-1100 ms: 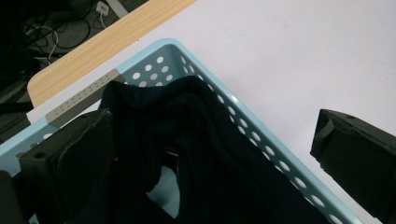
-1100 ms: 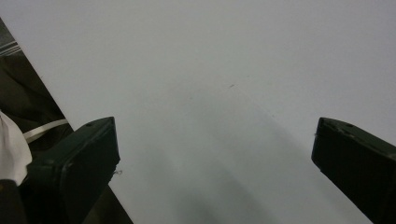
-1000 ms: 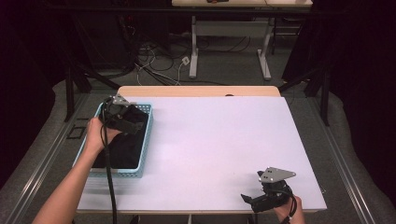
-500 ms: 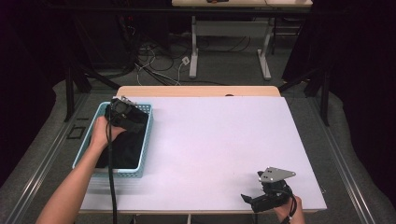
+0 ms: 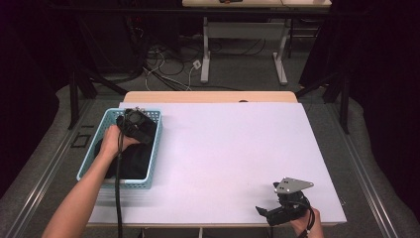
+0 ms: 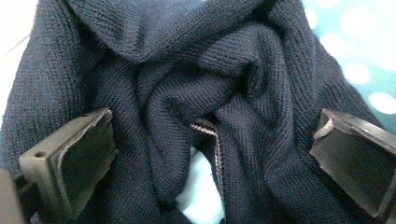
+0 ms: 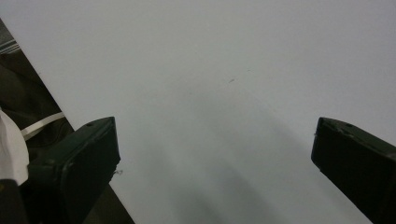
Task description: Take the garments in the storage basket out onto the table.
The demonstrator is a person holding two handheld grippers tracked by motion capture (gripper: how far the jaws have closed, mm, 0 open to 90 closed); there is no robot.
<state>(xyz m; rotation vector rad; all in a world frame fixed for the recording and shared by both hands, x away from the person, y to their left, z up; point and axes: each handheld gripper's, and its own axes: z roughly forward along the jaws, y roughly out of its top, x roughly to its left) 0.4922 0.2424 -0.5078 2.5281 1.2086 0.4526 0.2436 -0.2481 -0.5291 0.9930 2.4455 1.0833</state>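
Presently noted: left gripper [image 6: 210, 154] wide open over dark knit garment [image 6: 187, 70] in basket [image 5: 153, 148], centre-left; right gripper [image 7: 210, 154] wide open, empty, lower right.

The dark navy knitted garment [image 6: 196, 93] lay crumpled in the light blue basket [image 5: 157, 144], bunched into deep soft folds with a thin pale line of stitching along one edge near its middle. It filled most of the basket's floor, reaching toward the near wall, and a patch of the basket's pale bottom showed through a gap between two folds. The basket itself was a rectangular plastic one with perforated walls, standing upright with its open top facing up.
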